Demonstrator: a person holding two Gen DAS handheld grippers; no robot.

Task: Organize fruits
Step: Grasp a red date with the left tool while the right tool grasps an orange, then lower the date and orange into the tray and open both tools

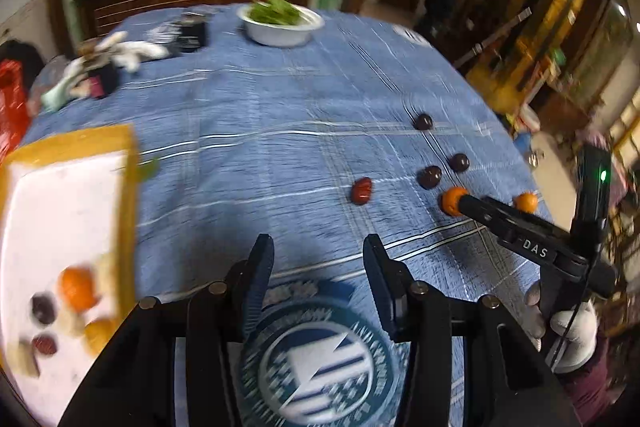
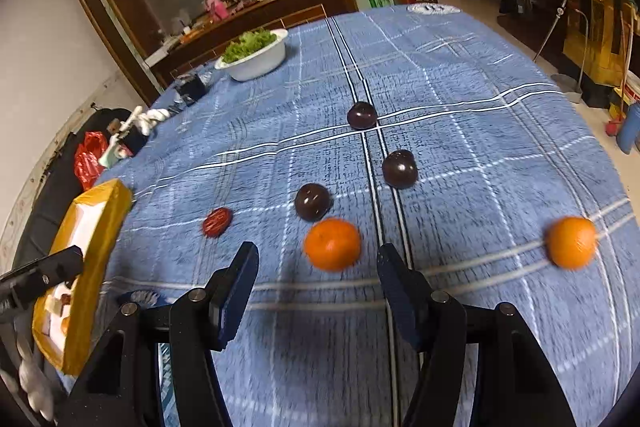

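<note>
The table w/ blue plaid cloth (image 2: 460,99) spread ahead of both tools. The yellow-rimmed tray (image 1: 128,187) lay to the left of the left gripper (image 1: 318,247), close by; it held two oranges, dark fruits and pale pieces, all blurred. In the right wrist view the same tray (image 2: 100,227) sat far left of the right gripper (image 2: 318,259), seen edge-on. The white bowl of greens (image 2: 256,61) stood far ahead, left of centre.

Left gripper: jaws spread, nothing between them, over the cloth's round logo (image 1: 316,359). Right gripper: jaws spread, nothing pinched.

Loose fruit, rel. to right gripper:
- near orange (image 2: 332,244) just ahead, roughly between the finger lines, on the cloth; contact w/ fingers not seen
- second orange (image 2: 572,242) well to the right
- three dark plums: (image 2: 313,201) just beyond the near orange, (image 2: 399,168) ahead-right, (image 2: 361,115) farthest
- red fruit (image 2: 217,221) ahead-left, apart from the rest

In the left wrist view the right gripper (image 1: 466,205) reached in from the right, its tip at the near orange (image 1: 452,201)
</note>
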